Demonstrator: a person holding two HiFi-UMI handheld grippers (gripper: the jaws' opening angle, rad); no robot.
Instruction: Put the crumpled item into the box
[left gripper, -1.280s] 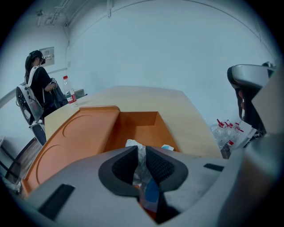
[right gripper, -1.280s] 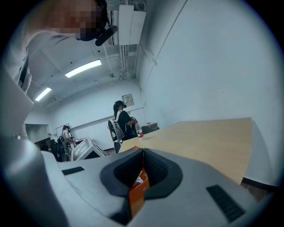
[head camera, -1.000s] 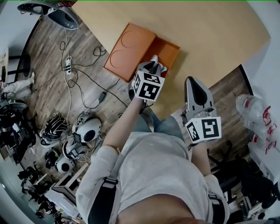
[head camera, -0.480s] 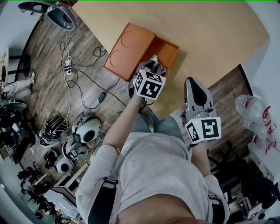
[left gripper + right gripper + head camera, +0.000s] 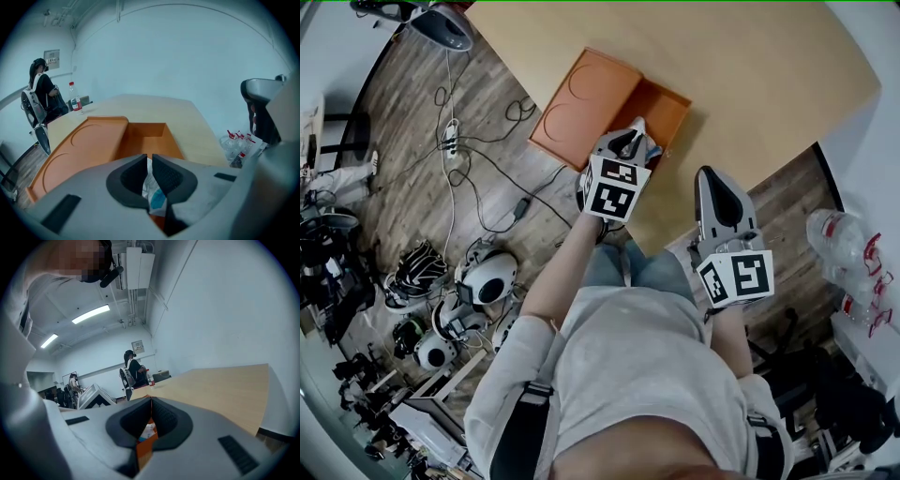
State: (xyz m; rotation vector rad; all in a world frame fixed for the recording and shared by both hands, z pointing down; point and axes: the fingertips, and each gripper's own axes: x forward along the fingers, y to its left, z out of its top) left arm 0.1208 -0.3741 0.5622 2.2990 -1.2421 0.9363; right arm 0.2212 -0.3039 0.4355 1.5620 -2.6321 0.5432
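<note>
The tan worktop (image 5: pixel 750 66) fills the upper centre and upper right of the head view. The orange box (image 5: pixel 664 101) sits at its lower left edge, with its lid (image 5: pixel 581 94) folded open to the left. On the wooden floor at the left are trailing cables (image 5: pixel 478 164) and a power strip (image 5: pixel 445 139), and black-and-white helmets (image 5: pixel 483 279) are clustered at the lower left. A heap of clear plastic bottles (image 5: pixel 848 253) lies at the right edge. In the left gripper view a single bottle (image 5: pixel 73 97) stands on the far end of the worktop, near a seated person (image 5: pixel 42 93) at the left. Nothing lies between the claws and the box.

The left forearm reaches up from the frame's centre, bringing the left claw (image 5: pixel 634 129) to the near edge of the box's open compartment. Its jaws are clenched on the crumpled item (image 5: pixel 152 190), a white and blue wad squeezed between the dark pads (image 5: pixel 129 176), with the compartment just ahead. The right arm is drawn back at the right of centre. The right claw (image 5: pixel 706 173) points toward the top of the frame, its tip over the worktop's near edge, beside the box and apart from it. Its jaws are pressed together with nothing between them, and only a sliver of the box shows below the pads in its own view.
</note>
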